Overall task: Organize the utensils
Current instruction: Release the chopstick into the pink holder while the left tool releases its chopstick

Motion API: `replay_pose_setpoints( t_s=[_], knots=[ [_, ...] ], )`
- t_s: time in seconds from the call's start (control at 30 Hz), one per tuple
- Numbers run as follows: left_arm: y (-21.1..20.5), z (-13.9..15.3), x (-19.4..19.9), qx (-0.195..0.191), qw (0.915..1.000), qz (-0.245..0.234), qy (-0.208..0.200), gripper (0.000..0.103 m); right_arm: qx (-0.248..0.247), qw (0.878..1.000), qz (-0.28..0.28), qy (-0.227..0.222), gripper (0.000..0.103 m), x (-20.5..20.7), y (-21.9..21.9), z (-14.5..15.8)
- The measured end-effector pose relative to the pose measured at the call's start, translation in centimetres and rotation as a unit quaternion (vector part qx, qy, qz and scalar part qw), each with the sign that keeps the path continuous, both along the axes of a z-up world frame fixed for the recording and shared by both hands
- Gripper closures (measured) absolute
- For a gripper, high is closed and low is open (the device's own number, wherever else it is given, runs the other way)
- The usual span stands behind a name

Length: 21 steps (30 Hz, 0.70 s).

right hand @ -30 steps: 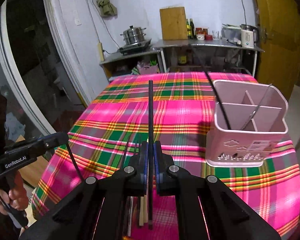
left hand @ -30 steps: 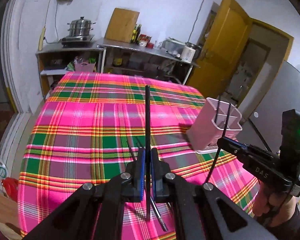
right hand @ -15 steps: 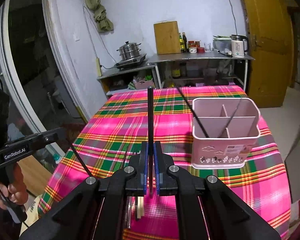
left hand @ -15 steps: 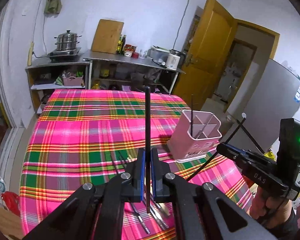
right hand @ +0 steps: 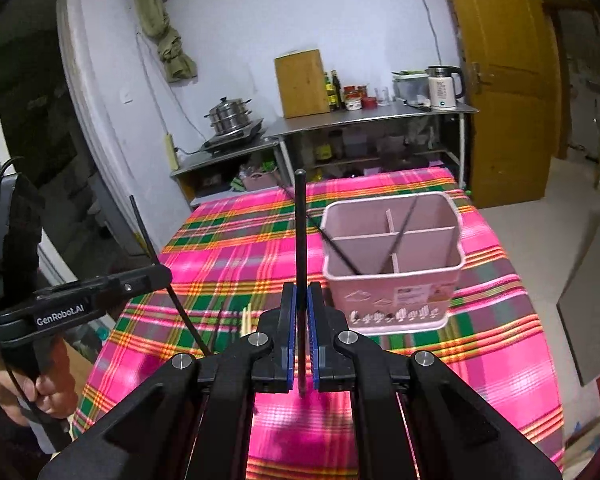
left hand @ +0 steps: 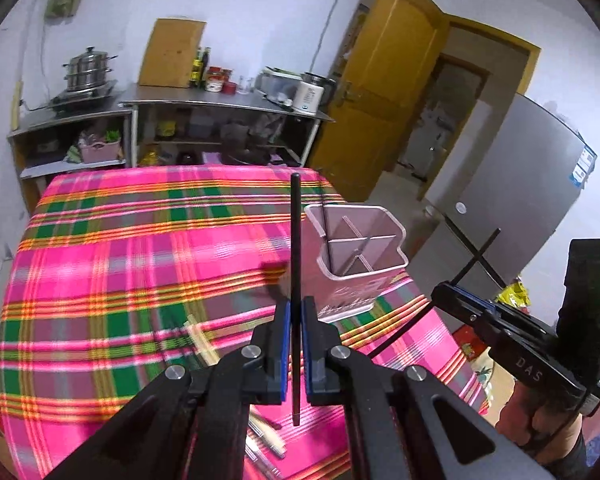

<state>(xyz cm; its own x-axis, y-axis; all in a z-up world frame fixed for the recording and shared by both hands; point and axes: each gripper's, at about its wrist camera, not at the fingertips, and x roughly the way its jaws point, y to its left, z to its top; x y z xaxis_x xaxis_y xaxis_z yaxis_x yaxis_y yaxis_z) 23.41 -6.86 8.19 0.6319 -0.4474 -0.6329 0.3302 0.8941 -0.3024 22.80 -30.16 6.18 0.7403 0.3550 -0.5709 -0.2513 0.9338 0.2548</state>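
Observation:
My left gripper is shut on a black chopstick that stands upright, above the table, just left of the pink utensil holder. My right gripper is shut on another black chopstick, held upright left of the holder. The holder has four compartments and two black chopsticks lean inside it. Pale wooden chopsticks lie on the plaid tablecloth below my left gripper. The right gripper also shows in the left wrist view.
A metal counter with a kettle, jars and a cutting board stands behind the table. A steamer pot sits on a side shelf. A yellow door is at the right, with a grey fridge beside it.
Both grippers have risen and drawn back from the table, each still holding its black chopstick. The holder now looks smaller and farther in the right wrist view.

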Motion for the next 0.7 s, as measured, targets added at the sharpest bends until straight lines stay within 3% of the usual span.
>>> replay_pose_setpoints(
  t_s=[0.5, 0.7],
  knots=[
    [-4.1, 7.3, 6.5, -0.041, 0.9970, -0.009, -0.065, 0.098, 0.023, 0.995, -0.058, -0.072, 0.098, 3.1, -4.9, 6.7],
    [-5.3, 7.6, 8.7, -0.041, 0.9962, -0.004, -0.076, 0.098, 0.028, 0.994, -0.069, -0.086, 0.098, 5.3, -5.4, 7.7]
  ],
)
